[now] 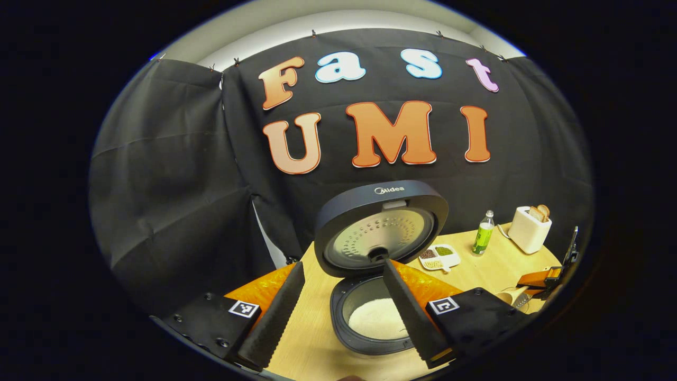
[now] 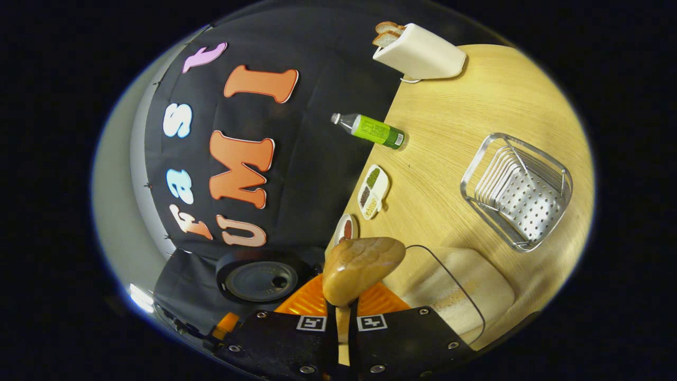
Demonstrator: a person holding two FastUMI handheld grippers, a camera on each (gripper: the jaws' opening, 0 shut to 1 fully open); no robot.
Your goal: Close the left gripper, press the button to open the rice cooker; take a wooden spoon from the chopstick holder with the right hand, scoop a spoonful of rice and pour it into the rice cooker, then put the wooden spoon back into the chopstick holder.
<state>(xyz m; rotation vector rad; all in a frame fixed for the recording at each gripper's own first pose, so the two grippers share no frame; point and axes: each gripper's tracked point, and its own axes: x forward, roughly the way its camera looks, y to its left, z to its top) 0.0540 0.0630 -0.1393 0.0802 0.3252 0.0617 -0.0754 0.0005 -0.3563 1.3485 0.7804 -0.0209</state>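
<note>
My right gripper has its fingers clamped on the wooden spoon, bowl tilted sideways. My left gripper hangs spread wide, empty, before the rice cooker, whose lid stands open. I judge scooping comes next: level the bowl first.

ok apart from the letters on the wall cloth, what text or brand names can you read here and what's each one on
"Midea": brand mark at the top edge of the raised rice cooker lid.
Green label on the bottle: there is print and a barcode, too small to read.
Black-and-white square markers: coded patterns, no words or numbers.
</note>
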